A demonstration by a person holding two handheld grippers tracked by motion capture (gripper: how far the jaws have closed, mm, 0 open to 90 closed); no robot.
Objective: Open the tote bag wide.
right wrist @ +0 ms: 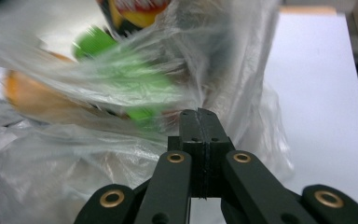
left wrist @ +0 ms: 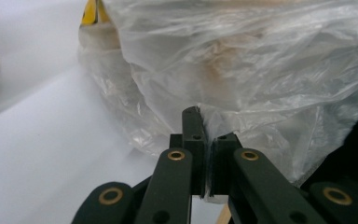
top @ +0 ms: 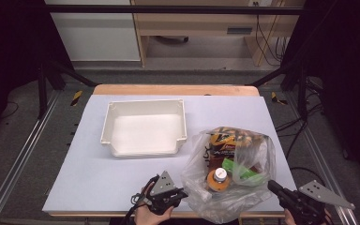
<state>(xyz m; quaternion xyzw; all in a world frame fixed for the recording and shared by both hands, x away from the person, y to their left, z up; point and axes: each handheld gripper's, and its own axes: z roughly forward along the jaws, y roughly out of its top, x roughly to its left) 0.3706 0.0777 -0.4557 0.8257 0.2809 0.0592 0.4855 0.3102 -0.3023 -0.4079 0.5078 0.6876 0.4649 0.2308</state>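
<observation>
Near right on table [top: 98,178]: clear plastic bag [top: 258,159] of groceries, orange bottle [top: 217,181] and green item [top: 243,171] inside. Left gripper [top: 183,193] clamped on bag's near-left film. Right gripper [top: 272,185] at bag's right edge, jaws closed, plastic possibly pinched, cannot tell. Far left: white bin [top: 117,110].
</observation>
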